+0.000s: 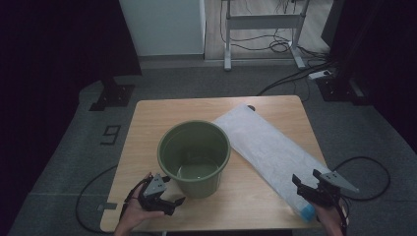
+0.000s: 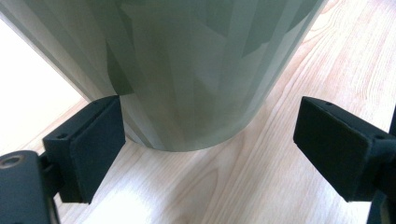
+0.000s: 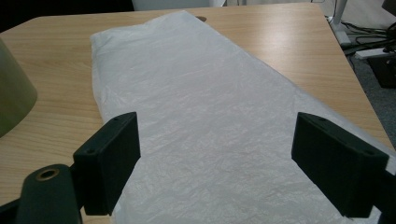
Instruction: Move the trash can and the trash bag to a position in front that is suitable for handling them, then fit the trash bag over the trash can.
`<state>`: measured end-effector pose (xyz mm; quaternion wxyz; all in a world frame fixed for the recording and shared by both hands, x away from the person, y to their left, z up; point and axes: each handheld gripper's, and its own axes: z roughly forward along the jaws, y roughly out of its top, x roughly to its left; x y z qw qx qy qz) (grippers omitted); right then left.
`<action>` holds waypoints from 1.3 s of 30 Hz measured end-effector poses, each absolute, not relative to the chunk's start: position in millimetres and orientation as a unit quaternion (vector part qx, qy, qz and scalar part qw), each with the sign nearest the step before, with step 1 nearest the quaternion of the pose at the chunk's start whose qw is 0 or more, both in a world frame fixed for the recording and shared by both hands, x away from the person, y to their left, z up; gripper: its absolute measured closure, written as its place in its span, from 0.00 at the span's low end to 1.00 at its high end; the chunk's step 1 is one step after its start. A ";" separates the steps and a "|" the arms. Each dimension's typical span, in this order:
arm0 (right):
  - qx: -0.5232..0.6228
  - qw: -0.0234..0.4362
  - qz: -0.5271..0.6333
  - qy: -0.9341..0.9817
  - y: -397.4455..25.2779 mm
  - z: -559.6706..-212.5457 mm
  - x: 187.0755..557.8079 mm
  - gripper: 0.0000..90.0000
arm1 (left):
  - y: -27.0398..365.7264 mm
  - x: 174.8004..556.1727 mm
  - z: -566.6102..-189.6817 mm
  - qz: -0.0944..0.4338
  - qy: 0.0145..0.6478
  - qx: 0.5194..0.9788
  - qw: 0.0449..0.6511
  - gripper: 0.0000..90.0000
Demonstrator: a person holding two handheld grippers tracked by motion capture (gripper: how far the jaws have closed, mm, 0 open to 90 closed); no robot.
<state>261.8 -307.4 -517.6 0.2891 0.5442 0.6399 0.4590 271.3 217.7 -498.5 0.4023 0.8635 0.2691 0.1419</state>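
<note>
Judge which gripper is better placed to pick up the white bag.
Right. The right gripper is open over the white bag's near end; the left gripper faces the green bucket.

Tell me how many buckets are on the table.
1. The green bucket stands upright near the middle of the table, left of the flat white plastic bag, just ahead of the left gripper. Nothing large enough to hide another.
</note>
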 end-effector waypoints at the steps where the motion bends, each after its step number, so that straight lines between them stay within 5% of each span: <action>1: 0.544 0.289 0.459 0.640 -307.4 -517.6 261.8 0.17 | 217.7 271.3 -498.5 0.142 0.269 0.863 0.402 0.10; 21: 0.545 0.289 0.454 0.642 -306.4 -519.6 261.5 0.17 | 166.7 288.1 -500.3 0.136 0.235 0.880 0.390 0.13; 39: 0.548 0.281 0.449 0.647 -286.4 -512.1 261.2 0.18 | 231.1 295.1 -503.0 0.194 0.372 0.827 0.373 0.15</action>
